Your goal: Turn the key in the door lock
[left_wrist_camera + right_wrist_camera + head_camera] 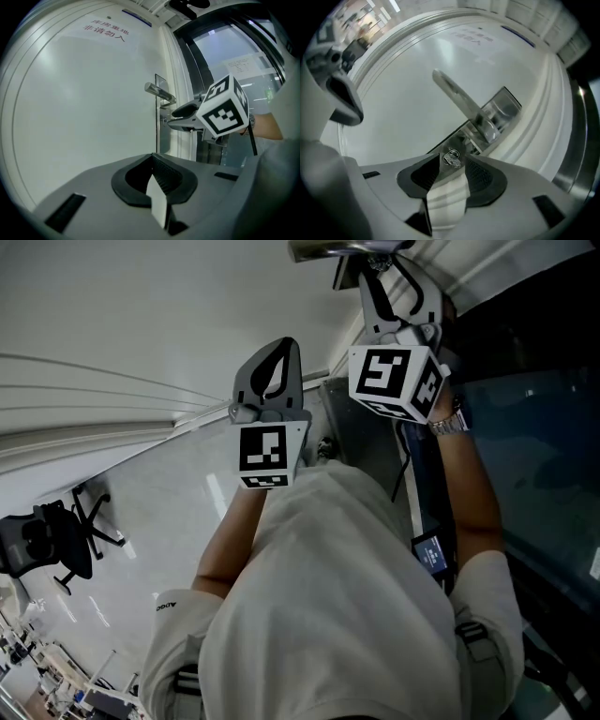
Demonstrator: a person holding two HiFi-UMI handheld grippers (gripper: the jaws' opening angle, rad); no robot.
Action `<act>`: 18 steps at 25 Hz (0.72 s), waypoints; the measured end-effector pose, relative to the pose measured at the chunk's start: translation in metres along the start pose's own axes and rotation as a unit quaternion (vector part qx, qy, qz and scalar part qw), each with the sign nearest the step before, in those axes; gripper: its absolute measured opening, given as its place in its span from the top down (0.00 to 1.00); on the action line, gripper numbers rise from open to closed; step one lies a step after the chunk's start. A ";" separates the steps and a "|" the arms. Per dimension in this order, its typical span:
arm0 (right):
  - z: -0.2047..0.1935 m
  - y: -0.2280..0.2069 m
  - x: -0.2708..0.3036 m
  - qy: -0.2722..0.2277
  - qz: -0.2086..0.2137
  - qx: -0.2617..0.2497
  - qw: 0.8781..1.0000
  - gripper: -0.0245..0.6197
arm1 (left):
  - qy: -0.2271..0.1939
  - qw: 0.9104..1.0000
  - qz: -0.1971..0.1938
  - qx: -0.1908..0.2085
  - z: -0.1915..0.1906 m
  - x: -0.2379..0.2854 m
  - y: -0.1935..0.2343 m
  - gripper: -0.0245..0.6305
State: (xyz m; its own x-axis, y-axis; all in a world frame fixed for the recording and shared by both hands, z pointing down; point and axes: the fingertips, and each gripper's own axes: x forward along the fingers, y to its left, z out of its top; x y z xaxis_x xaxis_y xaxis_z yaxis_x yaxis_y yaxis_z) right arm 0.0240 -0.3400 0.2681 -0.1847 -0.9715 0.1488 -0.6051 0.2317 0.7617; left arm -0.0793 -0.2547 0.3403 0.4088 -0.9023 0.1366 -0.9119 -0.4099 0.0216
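A small silver key [451, 158] sits in the lock of a white door [408, 70], just below the long metal lever handle [457, 98] on its steel plate [502, 108]. My right gripper [452, 165] stands open with the key head between its jaws, a gap showing on each side of it. In the head view my right gripper [380, 268] reaches up under the handle [337, 249]. My left gripper [281, 345] hangs shut and empty off to the left of the lock, facing the bare door [84, 93]; from it the right gripper [183, 117] shows at the plate.
A dark-framed glass panel [229, 61] adjoins the door on the lock side. Red lettering [104, 29] is printed high on the door. A black office chair [66, 540] stands on the shiny floor [159, 521] behind me.
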 end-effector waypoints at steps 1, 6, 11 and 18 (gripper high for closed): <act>0.000 0.002 0.001 0.003 -0.011 -0.042 0.999 0.73 | 0.000 1.000 0.000 0.000 0.000 0.000 0.000 0.95; -0.003 0.006 0.010 0.011 -0.019 -0.119 0.993 0.73 | 0.001 1.000 0.001 0.001 -0.002 0.002 -0.002 0.95; 0.001 0.007 0.014 0.014 -0.020 -0.137 0.990 0.73 | 0.002 1.000 0.002 0.000 -0.001 0.003 -0.002 0.95; -0.002 0.002 0.016 0.015 -0.042 -0.137 0.990 0.87 | 0.003 1.000 0.000 0.000 0.001 0.005 -0.002 0.95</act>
State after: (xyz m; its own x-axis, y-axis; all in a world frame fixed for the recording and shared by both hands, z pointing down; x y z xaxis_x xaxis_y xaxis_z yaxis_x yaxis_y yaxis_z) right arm 0.0215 -0.3553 0.2729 -0.1175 -0.9888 0.0925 -0.3841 0.1311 0.9139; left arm -0.0750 -0.2584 0.3404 0.4095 -0.9012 0.1420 -0.9115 -0.4107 0.0224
